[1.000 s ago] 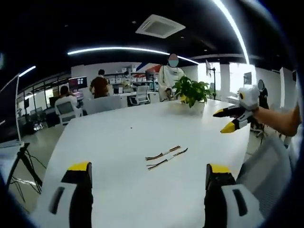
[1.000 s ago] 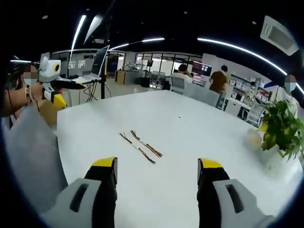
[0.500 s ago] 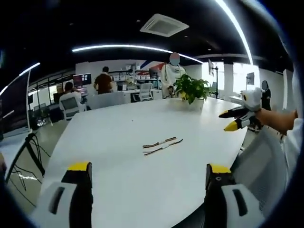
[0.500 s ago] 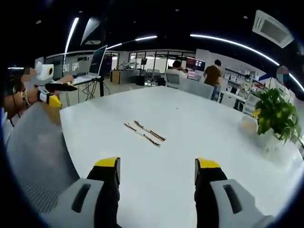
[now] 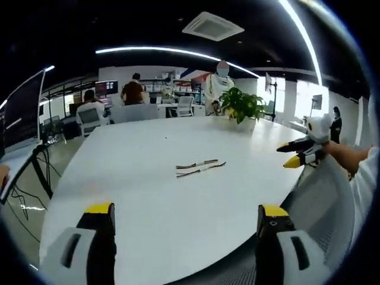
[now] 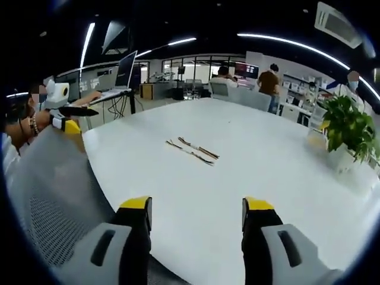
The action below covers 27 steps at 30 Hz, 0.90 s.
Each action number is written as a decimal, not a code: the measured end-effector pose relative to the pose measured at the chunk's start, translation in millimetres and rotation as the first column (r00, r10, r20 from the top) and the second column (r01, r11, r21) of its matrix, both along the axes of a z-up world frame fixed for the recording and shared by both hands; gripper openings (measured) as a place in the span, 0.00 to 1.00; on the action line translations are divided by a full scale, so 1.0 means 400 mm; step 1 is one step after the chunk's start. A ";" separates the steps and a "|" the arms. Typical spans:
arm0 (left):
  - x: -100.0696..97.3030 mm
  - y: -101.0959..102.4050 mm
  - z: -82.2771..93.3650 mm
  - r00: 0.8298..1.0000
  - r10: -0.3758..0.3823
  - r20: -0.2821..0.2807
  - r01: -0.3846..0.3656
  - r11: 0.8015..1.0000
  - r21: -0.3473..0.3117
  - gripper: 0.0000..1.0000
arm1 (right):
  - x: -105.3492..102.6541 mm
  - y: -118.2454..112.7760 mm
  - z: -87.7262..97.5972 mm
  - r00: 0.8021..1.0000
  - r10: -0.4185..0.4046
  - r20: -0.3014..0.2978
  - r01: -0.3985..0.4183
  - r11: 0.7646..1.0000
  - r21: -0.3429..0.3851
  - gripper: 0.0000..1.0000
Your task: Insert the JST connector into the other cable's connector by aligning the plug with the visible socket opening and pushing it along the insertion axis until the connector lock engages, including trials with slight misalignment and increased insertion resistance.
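Your two cables (image 5: 200,168) lie side by side out on the white bench (image 5: 148,196), loose and unplugged, each a thin striped lead with a small connector at its end. In the right gripper view the same cables (image 6: 192,149) sit near the middle of the bench top, well beyond your reach, with bare surface all round them. They are too small here for you to tell which end is the plug and which the socket, so you will need to come closer before you choose a grip.

Your left claw (image 5: 185,217) stands wide, its yellow-tipped jaws far apart with nothing between them, held back over the near edge of the bench. Your right claw (image 6: 196,212) is likewise spread wide and empty, also short of the cables. In the left gripper view the right claw (image 5: 295,153) shows at the right side, held out level in the air by your arm. In the right gripper view the left claw (image 6: 70,117) appears at the left, above a grey mesh chair back (image 6: 53,196).

Both claws seem poised for an approach, so the task looks barely begun: nothing is grasped, nothing aligned.

Farther off, a potted plant (image 5: 242,108) stands at the far side of the bench, well apart from the cables and unlikely to hinder you. People sit and stand at desks beyond it.
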State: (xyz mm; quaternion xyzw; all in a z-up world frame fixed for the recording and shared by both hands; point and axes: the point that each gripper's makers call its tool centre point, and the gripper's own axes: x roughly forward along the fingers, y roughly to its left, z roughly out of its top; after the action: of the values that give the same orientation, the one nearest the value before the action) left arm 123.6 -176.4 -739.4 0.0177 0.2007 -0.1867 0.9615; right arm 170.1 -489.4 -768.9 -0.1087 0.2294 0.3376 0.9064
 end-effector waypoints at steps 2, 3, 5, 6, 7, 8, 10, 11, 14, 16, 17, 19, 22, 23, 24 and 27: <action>-0.002 0.006 -0.017 1.000 0.009 -0.020 -0.009 1.000 0.005 0.99 | -0.007 0.003 -0.008 1.000 -0.001 -0.007 0.001 1.000 0.001 0.59; -0.003 0.007 -0.020 1.000 0.010 -0.024 -0.010 1.000 0.006 0.99 | -0.009 0.003 -0.010 1.000 -0.004 -0.011 0.004 1.000 0.008 0.59; -0.007 0.006 -0.039 0.998 0.017 -0.057 -0.018 1.000 -0.014 0.99 | -0.010 0.002 -0.011 1.000 -0.014 -0.025 0.015 0.999 0.035 0.59; -0.009 -0.005 -0.045 0.996 0.012 -0.083 -0.018 0.998 -0.067 0.99 | -0.009 -0.002 -0.016 0.999 -0.024 -0.042 0.026 0.999 0.042 0.60; -0.008 -0.008 -0.048 0.996 0.009 -0.093 -0.017 0.996 -0.091 0.99 | -0.007 -0.007 -0.020 0.998 -0.031 -0.047 0.033 0.999 0.039 0.60; -0.006 -0.006 -0.052 0.995 0.010 -0.099 -0.020 0.995 -0.095 0.99 | -0.005 -0.012 -0.026 0.998 -0.036 -0.048 0.038 0.999 0.036 0.60; -0.001 -0.001 -0.055 0.996 0.016 -0.093 -0.024 0.996 -0.085 0.99 | -0.006 -0.018 -0.036 0.997 -0.044 -0.064 0.047 0.998 0.042 0.59; -0.001 -0.002 -0.055 0.996 0.016 -0.092 -0.024 0.996 -0.085 0.99 | -0.007 -0.021 -0.041 0.996 -0.053 -0.079 0.056 0.997 0.045 0.59; 0.001 0.000 -0.060 0.996 0.018 -0.093 -0.025 0.997 -0.071 0.99 | -0.007 -0.029 -0.051 0.993 -0.071 -0.097 0.077 0.995 0.058 0.58; 0.001 0.001 -0.068 0.994 0.021 -0.110 -0.028 0.997 -0.066 0.99 | -0.008 -0.031 -0.055 0.991 -0.081 -0.111 0.089 0.993 0.072 0.58; 0.000 -0.001 -0.067 0.994 0.020 -0.108 -0.027 0.997 -0.072 0.99 | -0.008 -0.031 -0.058 0.990 -0.082 -0.115 0.090 0.993 0.073 0.58; 0.002 0.003 -0.064 0.994 0.034 -0.103 -0.042 0.996 -0.078 0.99 | -0.010 -0.033 -0.061 0.988 -0.090 -0.122 0.100 0.992 0.073 0.58; 0.007 0.016 -0.058 0.995 0.062 -0.083 -0.068 0.995 -0.074 0.99 | -0.010 -0.038 -0.064 0.987 -0.100 -0.124 0.109 0.992 0.066 0.57; 0.007 0.018 -0.058 0.995 0.065 -0.081 -0.071 0.995 -0.072 0.99 | -0.011 -0.045 -0.074 0.985 -0.110 -0.131 0.117 0.992 0.045 0.57; 0.009 0.021 -0.056 0.995 0.071 -0.073 -0.077 0.995 -0.070 0.99 | -0.012 -0.051 -0.082 0.983 -0.119 -0.140 0.124 0.992 0.026 0.57; 0.011 0.025 -0.053 0.994 0.086 -0.067 -0.092 0.992 -0.087 0.99 | -0.013 -0.055 -0.091 0.980 -0.124 -0.154 0.131 0.991 0.035 0.57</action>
State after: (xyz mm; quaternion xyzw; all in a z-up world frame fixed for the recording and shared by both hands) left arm 128.0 -166.5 -760.6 -0.0404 0.2228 -0.1528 0.9620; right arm 164.9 -511.5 -805.2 -0.0476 0.2964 0.2910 0.9084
